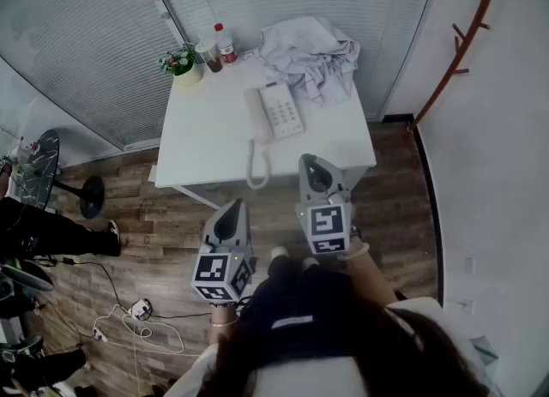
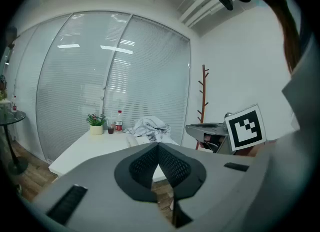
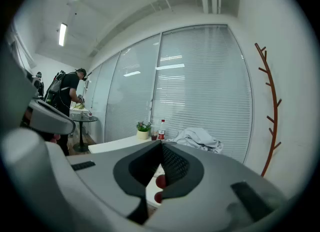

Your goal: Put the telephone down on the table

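In the head view a white telephone (image 1: pixel 274 112) lies on the white table (image 1: pixel 206 129), handset resting along its left side. Its coiled cord (image 1: pixel 256 166) hangs over the table's near edge. My left gripper (image 1: pixel 233 207) hovers over the wooden floor, short of the table, jaws shut with nothing between them. Further right, my right gripper (image 1: pixel 311 164) has its tip at the table's near edge, just right of the cord, also shut and empty. Seen from the left gripper view, the closed jaws (image 2: pixel 158 146) point at the table. The right gripper view shows its closed jaws (image 3: pixel 161 145) likewise.
At the table's far side stand a potted plant (image 1: pixel 184 66), a glass (image 1: pixel 211 57) and a red-capped bottle (image 1: pixel 225 42), beside a crumpled white cloth (image 1: pixel 310 54). A coat stand (image 1: pixel 463 35) is at the right wall. A round dark side table (image 1: pixel 39 164), a person (image 1: pixel 43 228) and floor cables (image 1: pixel 137 318) are left.
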{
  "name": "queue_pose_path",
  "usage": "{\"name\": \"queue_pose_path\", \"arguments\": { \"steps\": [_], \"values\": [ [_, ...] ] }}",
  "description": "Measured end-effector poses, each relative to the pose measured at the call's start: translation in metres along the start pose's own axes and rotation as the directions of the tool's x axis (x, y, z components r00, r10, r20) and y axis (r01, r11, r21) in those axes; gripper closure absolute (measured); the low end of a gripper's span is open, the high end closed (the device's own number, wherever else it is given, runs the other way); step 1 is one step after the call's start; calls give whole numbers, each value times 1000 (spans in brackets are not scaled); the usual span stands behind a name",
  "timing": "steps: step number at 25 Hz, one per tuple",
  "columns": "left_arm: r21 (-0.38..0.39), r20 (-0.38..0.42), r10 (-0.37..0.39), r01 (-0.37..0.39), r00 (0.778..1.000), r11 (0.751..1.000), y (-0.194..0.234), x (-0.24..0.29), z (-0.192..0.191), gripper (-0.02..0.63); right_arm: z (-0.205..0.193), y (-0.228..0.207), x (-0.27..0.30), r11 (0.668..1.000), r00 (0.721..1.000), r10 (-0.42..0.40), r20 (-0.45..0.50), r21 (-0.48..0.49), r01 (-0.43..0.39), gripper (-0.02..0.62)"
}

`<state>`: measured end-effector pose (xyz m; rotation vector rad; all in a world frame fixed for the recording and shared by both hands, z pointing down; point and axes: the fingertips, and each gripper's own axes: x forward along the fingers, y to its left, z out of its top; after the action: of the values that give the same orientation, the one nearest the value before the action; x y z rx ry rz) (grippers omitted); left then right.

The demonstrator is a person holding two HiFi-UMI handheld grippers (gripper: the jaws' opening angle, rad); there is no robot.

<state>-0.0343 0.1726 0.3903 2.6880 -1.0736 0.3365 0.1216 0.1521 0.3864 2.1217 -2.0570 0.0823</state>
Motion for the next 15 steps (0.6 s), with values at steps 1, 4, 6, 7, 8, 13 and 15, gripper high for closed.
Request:
{"name": "queue_pose_path", "arguments": {
  "steps": [1, 4, 6, 7, 8, 13, 15],
  "values": [
    [3, 2, -3, 3, 1000, 1000, 3, 2, 1, 609, 1, 1, 3, 1000, 1000, -1, -1, -1, 1, 598],
    [10, 5, -10, 10, 1000, 1000, 14, 7, 3, 609, 1, 6, 14, 1000, 1000, -3, -6, 2, 3, 600],
    [8, 0, -19, 19, 1000, 1000, 21, 11, 2, 609, 1, 9, 20, 1000, 1000, 0, -10, 7, 0, 600],
    [6, -3, -25, 25, 1000, 1000, 24, 13, 1, 609, 1, 11, 24, 1000, 1000, 3, -14, 11, -2, 600],
    [5, -5, -32, 32, 999, 999, 28, 15, 1, 609, 0, 13, 27, 1000, 1000, 5, -19, 16, -4, 598],
    [15, -9, -60, 60, 998, 998, 47, 25, 3, 609, -1, 22, 47, 999, 999, 0, -36, 36, 2, 598],
    [15, -12, -73, 73, 997, 997, 55, 28, 3, 609, 0, 26, 55, 999, 999, -5, -40, 38, 7, 598]
  ]
}}
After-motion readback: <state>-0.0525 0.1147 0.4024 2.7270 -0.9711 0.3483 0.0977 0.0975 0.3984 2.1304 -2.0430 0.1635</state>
